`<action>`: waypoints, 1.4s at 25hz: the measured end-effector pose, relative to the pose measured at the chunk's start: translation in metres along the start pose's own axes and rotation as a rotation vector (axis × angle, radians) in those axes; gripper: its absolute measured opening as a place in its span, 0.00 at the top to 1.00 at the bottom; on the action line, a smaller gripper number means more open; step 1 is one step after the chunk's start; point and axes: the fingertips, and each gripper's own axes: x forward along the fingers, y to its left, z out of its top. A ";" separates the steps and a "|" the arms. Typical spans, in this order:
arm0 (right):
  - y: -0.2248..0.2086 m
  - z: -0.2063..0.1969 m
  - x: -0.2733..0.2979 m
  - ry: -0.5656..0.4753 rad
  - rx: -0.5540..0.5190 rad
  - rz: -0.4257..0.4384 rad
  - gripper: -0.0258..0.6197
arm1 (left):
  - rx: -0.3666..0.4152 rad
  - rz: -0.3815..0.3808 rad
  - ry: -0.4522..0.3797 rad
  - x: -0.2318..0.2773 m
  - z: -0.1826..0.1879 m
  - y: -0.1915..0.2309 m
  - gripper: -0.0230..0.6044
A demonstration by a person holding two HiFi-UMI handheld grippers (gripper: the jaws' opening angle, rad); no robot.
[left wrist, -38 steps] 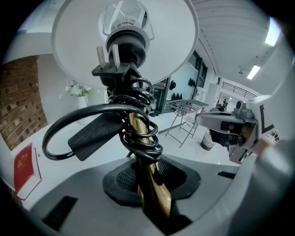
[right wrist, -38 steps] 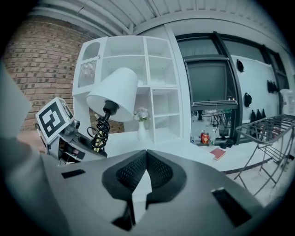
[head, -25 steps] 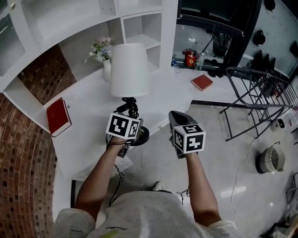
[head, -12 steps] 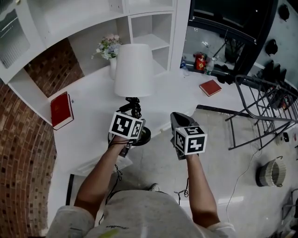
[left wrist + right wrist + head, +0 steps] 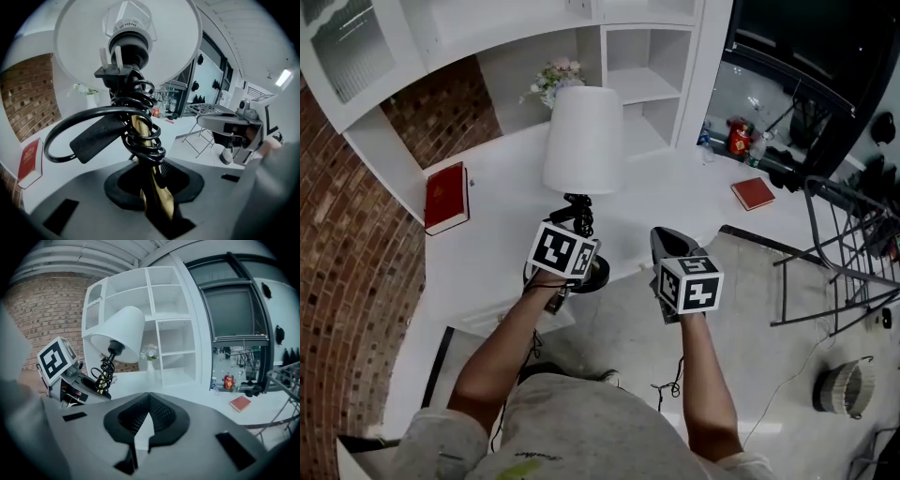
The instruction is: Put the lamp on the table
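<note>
The lamp (image 5: pixel 584 141) is held by the left gripper (image 5: pixel 570 232), whose jaws are closed on the brass stem (image 5: pixel 151 187) just above the base. In the left gripper view the stem is seen running up between the jaws, with the black cord (image 5: pixel 140 129) coiled round it and the plug (image 5: pixel 114 70) tucked under the bulb holder. The white shade (image 5: pixel 173 42) is seen from below there.

In the head view the lamp's round black base (image 5: pixel 598 274) is found at the near edge of the white tabletop (image 5: pixel 497 234). Whether the base rests on the surface or is carried just above it cannot be told.

The right gripper (image 5: pixel 667 240) is held beside the lamp, apart from it, over the floor in front of the tabletop. Its jaws are brought together at the tips and nothing is held between them (image 5: pixel 149 401).

On the tabletop, a red book (image 5: pixel 447 197) is seen well to the left of the lamp, and a second red book (image 5: pixel 754 193) far to the right. A vase of flowers (image 5: pixel 555 80) is placed behind the lampshade, before the white shelves (image 5: pixel 647 66).
</note>
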 end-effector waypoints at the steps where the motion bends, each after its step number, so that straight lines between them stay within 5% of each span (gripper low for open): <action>1: 0.004 0.000 0.003 0.000 -0.004 0.017 0.95 | -0.008 0.008 -0.002 -0.002 -0.001 0.003 0.80; 19: 0.104 0.015 0.081 0.035 -0.085 0.258 0.95 | -0.121 0.143 -0.008 -0.047 -0.040 0.095 0.80; 35: 0.176 0.045 0.179 0.042 -0.138 0.254 0.95 | -0.117 0.120 -0.008 -0.045 -0.039 0.209 0.80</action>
